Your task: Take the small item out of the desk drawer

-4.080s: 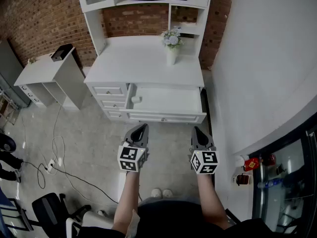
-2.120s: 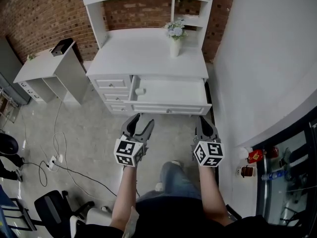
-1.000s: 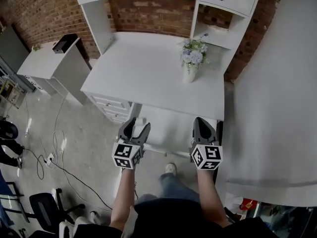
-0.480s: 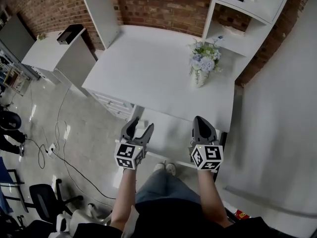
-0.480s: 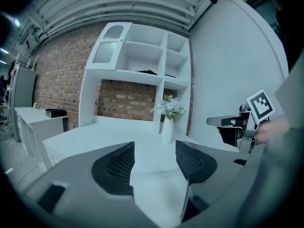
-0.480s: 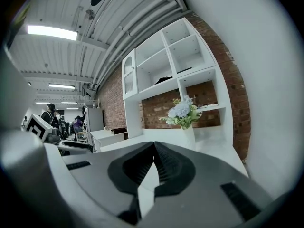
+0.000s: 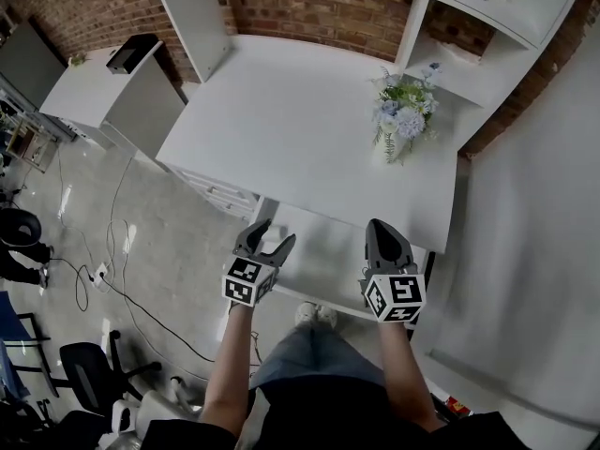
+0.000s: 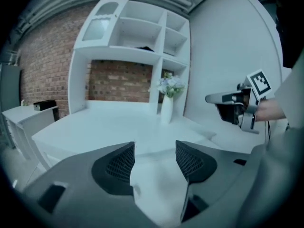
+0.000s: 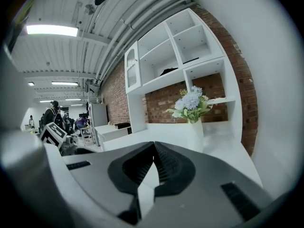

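Left tool [image 7: 272,236] jaws apart, right tool [image 7: 378,229] together, both over drawer [image 7: 323,251].

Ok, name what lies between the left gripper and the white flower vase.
Head view: a strip of open white drawer, then bare white desk top, up to the vase.

My head camera is looking steeply down on the tabletop [image 7: 300,120]; both claw cameras are looking low across it, all sharing the flower vase [image 7: 394,144].
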Action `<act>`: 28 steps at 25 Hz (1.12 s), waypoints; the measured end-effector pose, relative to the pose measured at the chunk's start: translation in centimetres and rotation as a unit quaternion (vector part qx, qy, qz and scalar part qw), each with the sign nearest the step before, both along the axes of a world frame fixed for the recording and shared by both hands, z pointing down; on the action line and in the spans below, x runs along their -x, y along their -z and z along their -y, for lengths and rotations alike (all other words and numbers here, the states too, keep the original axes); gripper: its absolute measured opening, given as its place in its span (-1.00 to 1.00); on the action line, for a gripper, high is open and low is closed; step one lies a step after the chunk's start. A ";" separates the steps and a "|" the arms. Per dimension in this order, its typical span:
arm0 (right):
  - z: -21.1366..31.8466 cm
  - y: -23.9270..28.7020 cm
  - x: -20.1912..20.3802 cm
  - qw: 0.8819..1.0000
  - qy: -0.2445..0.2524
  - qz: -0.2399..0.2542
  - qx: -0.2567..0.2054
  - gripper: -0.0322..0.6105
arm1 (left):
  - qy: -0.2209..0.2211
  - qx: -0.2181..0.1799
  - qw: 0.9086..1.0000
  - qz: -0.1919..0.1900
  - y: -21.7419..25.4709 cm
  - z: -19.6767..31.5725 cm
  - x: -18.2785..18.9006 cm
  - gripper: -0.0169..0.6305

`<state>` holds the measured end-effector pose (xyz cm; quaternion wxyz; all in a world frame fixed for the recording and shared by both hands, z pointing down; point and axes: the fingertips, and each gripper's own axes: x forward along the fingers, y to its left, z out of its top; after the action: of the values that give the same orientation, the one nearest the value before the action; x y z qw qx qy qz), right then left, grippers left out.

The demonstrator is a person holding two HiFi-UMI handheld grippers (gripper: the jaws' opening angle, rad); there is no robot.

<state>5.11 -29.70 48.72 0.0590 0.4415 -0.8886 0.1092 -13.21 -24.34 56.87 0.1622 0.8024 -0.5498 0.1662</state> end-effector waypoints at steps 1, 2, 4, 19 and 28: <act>0.1 -0.3 0.4 1.000 0.004 0.000 0.005 -0.90 | -0.015 0.019 1.000 0.009 -1.2 0.0 0.1 -0.20; 0.2 -0.7 0.7 1.000 0.009 -0.001 0.009 -0.90 | -0.027 0.037 0.999 0.017 -2.4 0.1 0.3 -0.20; 0.3 -1.3 1.4 1.000 0.020 -0.009 0.013 -0.90 | -0.045 0.069 0.996 0.039 -4.6 0.2 0.8 -0.20; 0.3 -7.1 6.4 0.990 0.109 -0.069 0.056 -0.90 | -0.256 0.233 0.876 0.336 -17.8 0.6 3.6 -0.19; 0.5 -8.2 6.8 0.987 0.122 -0.078 0.073 -0.90 | -0.320 0.287 0.785 0.447 -22.5 -0.2 4.9 -0.19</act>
<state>-1.71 -30.17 56.94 0.1731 0.3315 -0.9181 0.1313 -18.12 -24.12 79.36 0.0591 0.6848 -0.1990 0.6986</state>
